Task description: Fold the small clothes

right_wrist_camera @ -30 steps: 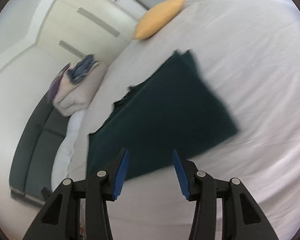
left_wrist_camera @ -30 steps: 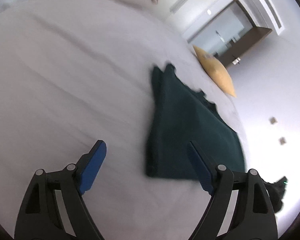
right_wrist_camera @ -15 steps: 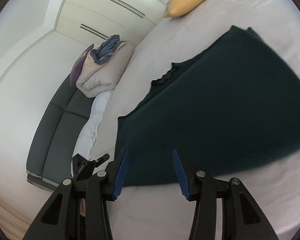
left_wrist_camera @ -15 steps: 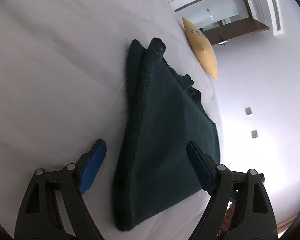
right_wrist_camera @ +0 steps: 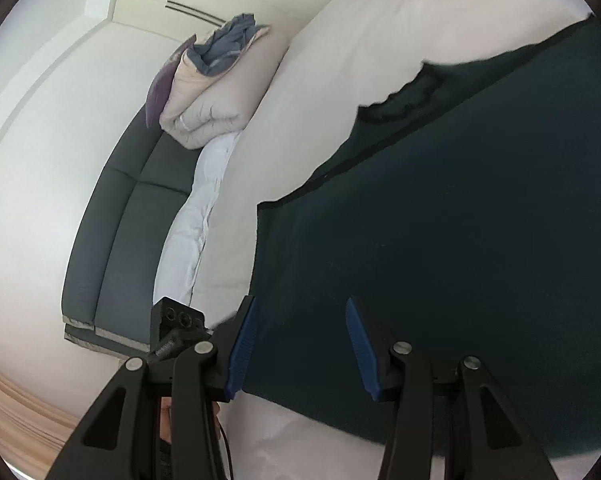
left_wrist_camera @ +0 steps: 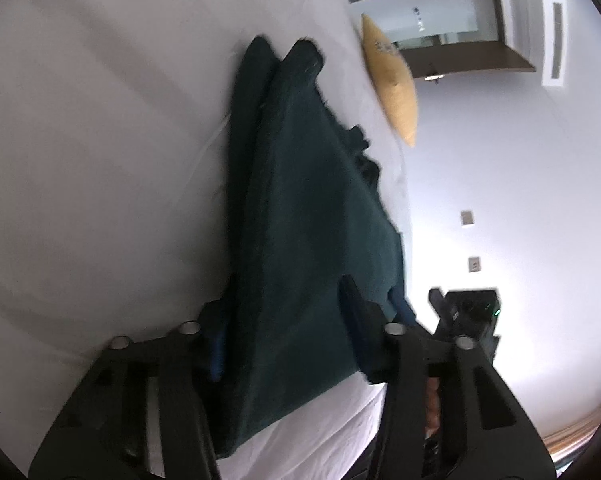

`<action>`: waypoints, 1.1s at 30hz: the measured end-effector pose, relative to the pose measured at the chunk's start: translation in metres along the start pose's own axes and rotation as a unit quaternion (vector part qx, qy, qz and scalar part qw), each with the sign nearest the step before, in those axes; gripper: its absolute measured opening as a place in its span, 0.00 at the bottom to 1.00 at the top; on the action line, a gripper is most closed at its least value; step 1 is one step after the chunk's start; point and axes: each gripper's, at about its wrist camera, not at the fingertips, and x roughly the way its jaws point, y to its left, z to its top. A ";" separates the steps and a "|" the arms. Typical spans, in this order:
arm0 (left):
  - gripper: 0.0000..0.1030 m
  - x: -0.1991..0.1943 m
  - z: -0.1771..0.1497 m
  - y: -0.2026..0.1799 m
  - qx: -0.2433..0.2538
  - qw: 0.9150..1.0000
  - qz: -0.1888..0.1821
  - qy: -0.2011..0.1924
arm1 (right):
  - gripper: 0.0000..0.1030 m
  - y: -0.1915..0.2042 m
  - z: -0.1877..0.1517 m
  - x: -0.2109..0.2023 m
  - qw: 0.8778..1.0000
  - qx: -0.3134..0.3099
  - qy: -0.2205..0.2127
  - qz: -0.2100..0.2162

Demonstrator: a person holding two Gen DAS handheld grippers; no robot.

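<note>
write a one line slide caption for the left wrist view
Left gripper closing around the near edge of a dark green garment on a white bed, yellow pillow beyond.

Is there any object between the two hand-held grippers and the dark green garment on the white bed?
Nothing visible does. The dark green garment already lies between the blue pads of the left hand-held gripper, whose jaws are closing. The right hand-held gripper is open over its near edge on the white bed sheet.

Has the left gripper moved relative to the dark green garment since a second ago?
Yes. The left gripper has come forward over the dark green garment; its near edge, once ahead of the fingertips, now lies between the closing jaws.
</note>
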 end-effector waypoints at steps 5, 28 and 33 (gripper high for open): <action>0.26 -0.001 0.000 0.001 -0.005 1.000 0.010 -0.002 | 0.48 -0.006 0.007 0.025 1.000 0.007 0.028 -0.007; 0.13 0.116 -0.046 -0.189 0.159 0.977 0.145 -0.013 | 0.62 -0.089 0.040 -0.080 0.987 0.101 -0.024 0.119; 0.13 0.177 -0.083 -0.197 0.196 0.961 0.194 0.005 | 0.64 -0.106 0.057 -0.105 0.989 0.100 -0.033 0.104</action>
